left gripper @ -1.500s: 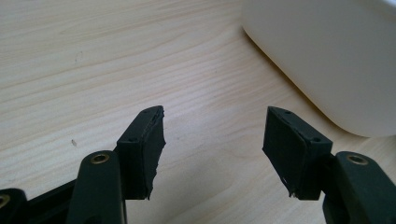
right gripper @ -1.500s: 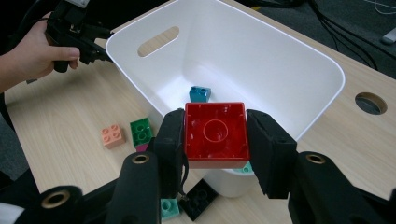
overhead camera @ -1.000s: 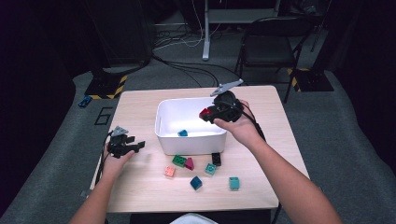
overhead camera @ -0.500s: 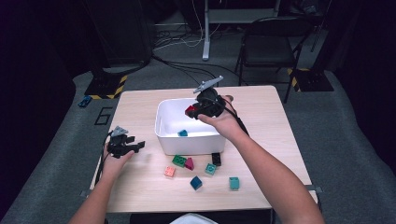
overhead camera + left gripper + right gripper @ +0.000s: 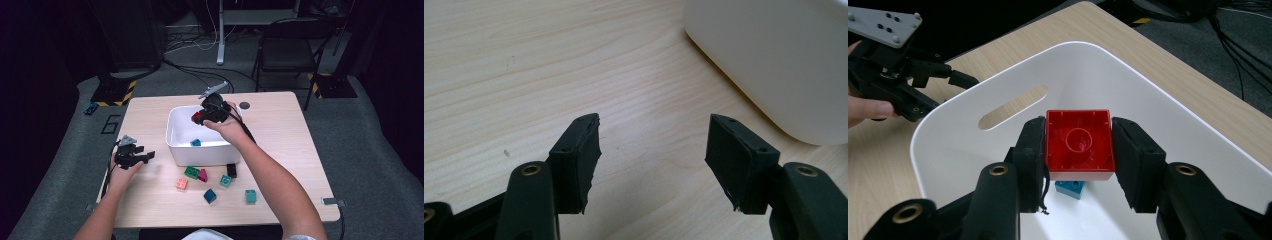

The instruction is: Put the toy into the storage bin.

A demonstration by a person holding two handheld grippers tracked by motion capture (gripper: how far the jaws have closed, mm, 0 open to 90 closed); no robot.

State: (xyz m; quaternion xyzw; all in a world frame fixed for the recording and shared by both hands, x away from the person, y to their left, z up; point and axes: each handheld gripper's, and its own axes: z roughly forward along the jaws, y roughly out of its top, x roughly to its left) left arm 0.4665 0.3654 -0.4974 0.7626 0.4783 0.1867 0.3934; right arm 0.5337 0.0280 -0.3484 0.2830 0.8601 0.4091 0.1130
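My right gripper (image 5: 199, 118) hangs over the white bin (image 5: 175, 142) and is shut on a red brick (image 5: 1079, 145), hollow underside toward the camera; the same red brick (image 5: 197, 117) shows above the bin's far side in the high view. A small blue brick (image 5: 1069, 187) lies on the bin's floor (image 5: 1108, 220) below it, also seen as the blue brick (image 5: 195, 142) from above. My left gripper (image 5: 145, 156) rests on the table left of the bin, open, with bare wood between its fingers (image 5: 576, 162). The bin's wall (image 5: 774, 60) stands just beyond it.
Several loose bricks lie in front of the bin: green (image 5: 191, 172), dark pink (image 5: 202, 175), orange (image 5: 181, 183), black (image 5: 231, 170), teal (image 5: 225, 181), dark blue (image 5: 210, 195) and another teal (image 5: 251, 196). A black chair (image 5: 290, 45) stands behind the table (image 5: 280, 130).
My right gripper has carried the red brick leftward and down, from the bin's right edge to over its inside. The left gripper has stayed put.
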